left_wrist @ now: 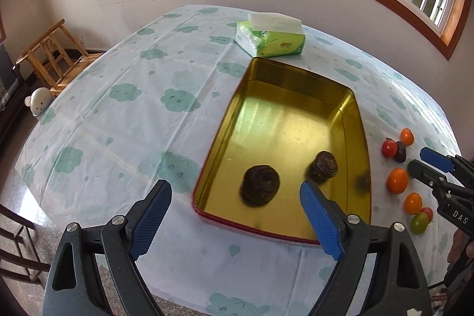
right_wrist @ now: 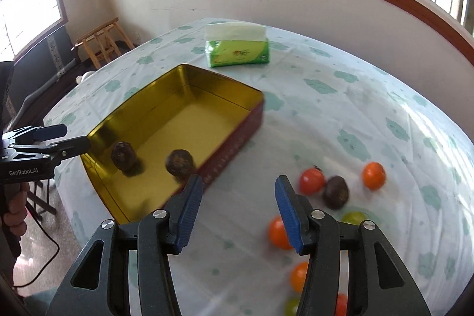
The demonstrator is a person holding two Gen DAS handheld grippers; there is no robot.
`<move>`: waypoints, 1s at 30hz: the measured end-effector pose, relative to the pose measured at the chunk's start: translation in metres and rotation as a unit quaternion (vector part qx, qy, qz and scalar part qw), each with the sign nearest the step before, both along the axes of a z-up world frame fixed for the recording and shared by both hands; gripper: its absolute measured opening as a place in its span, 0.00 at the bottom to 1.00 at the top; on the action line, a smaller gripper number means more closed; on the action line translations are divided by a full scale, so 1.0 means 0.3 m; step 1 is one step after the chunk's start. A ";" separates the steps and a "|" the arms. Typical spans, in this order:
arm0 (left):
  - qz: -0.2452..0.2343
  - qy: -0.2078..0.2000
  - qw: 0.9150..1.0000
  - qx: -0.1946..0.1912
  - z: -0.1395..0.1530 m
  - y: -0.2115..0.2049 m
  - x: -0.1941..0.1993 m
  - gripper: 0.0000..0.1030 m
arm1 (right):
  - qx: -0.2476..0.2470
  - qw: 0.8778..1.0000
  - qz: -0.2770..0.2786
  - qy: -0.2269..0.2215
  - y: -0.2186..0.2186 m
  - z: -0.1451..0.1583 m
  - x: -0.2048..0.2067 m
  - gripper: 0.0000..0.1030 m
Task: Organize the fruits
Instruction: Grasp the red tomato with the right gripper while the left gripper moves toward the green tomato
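left hand-held gripper (left_wrist: 235, 216) w/ jaws spread, nothing in it, over the near rim of the gold tin (left_wrist: 360, 120). right hand-held gripper (right_wrist: 238, 208) likewise released, above bare bench (right_wrist: 340, 108). two dark fruits (left_wrist: 261, 183) sit in the tin; the rest lie loose at 3 o'clock of it. risk: round fruit (right_wrist: 374, 175) rolls if nudged, or pops from the pads. fruits at 5 o'clock are cut off behind the right jaw; blur hides detail.
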State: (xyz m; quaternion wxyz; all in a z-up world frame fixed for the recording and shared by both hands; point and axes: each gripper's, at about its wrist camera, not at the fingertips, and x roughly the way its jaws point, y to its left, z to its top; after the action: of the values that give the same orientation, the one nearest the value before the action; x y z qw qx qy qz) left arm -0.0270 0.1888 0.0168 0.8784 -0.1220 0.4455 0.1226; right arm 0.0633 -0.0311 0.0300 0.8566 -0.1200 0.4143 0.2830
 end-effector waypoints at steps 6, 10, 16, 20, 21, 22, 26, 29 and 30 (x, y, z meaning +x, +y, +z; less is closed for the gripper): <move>-0.053 -0.003 0.999 -0.002 0.004 -0.129 0.029 0.83 | -0.015 0.997 -0.073 0.012 -0.233 -0.036 -0.036 0.51; -0.084 -0.001 0.996 -0.001 0.003 -0.208 0.042 0.83 | -0.025 0.994 -0.105 0.032 -0.344 -0.094 -0.085 0.51; -0.124 0.005 0.992 0.002 -0.011 -0.314 0.047 0.83 | -0.035 0.991 -0.117 0.059 -0.428 -0.183 -0.144 0.51; -0.147 0.011 0.989 0.003 -0.022 -0.376 0.045 0.83 | -0.040 0.992 -0.107 0.061 -0.417 -0.222 -0.146 0.51; -0.153 0.012 0.988 0.003 -0.025 -0.392 0.044 0.83 | -0.043 0.992 -0.105 0.059 -0.412 -0.229 -0.145 0.51; -0.158 0.014 0.987 0.003 -0.027 -0.406 0.043 0.83 | -0.044 0.992 -0.103 0.058 -0.408 -0.237 -0.142 0.51; -0.174 0.018 0.984 0.005 -0.035 -0.452 0.046 0.83 | -0.042 0.993 -0.097 0.052 -0.395 -0.253 -0.125 0.51; -0.183 0.022 0.983 0.006 -0.042 -0.484 0.050 0.83 | -0.040 0.994 -0.093 0.047 -0.384 -0.261 -0.110 0.51; -0.185 0.023 0.982 0.006 -0.045 -0.495 0.052 0.83 | -0.039 0.994 -0.092 0.046 -0.381 -0.263 -0.106 0.50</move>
State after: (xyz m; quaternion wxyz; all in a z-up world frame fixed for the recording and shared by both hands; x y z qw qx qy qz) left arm -0.0115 0.0404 0.0033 0.8762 -0.0291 0.4796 -0.0371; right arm 0.0316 -0.1453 -0.0489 0.8536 -0.1012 0.4733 0.1924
